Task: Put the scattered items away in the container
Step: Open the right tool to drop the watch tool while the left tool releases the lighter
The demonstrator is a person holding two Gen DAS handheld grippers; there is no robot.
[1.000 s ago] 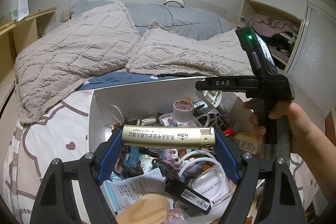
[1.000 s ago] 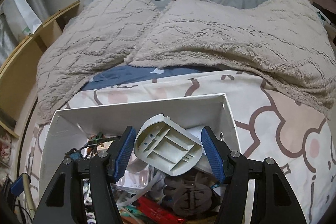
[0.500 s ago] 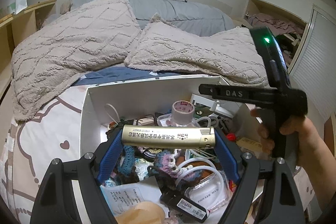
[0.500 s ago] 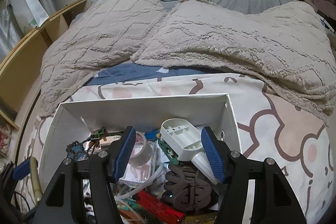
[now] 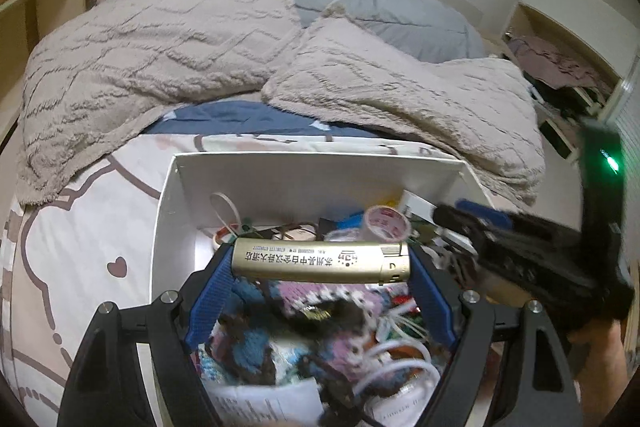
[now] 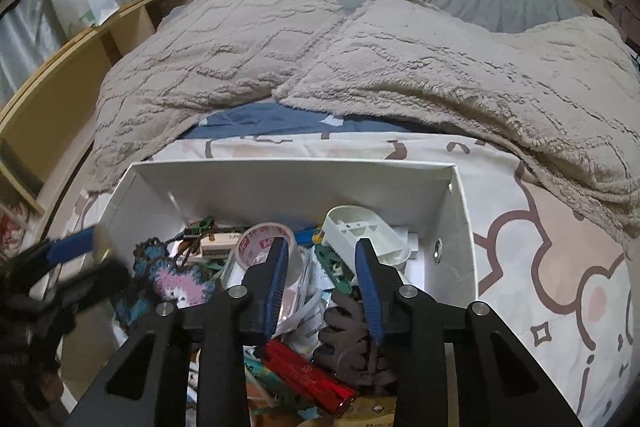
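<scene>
The step in hand looks like the drop-off of one more stray item: the left gripper (image 5: 320,263) hangs over the white box (image 5: 320,163) with a gold lighter (image 5: 320,262) clamped lengthwise between its blue pads, one pad on each end, so the jaws stand wide yet are firmly pressed on it. Straight below and just ahead of those jaws lies the pile already in the box: a roll of tape (image 5: 386,223) just beyond the lighter, a knitted blue and pink piece (image 5: 280,311) underneath, white cord and papers nearer the wrist. To my eye the next move calls for letting the pads part so the lighter falls among the clutter inside the walls, not onto the bed sheet (image 5: 80,247) to the left. The right gripper (image 6: 322,275) hovers over the same box with its jaws drawn in close and nothing pinched between them; a white plastic piece (image 6: 360,231) lies just ahead of it, a dark hair claw (image 6: 352,339) below.
</scene>
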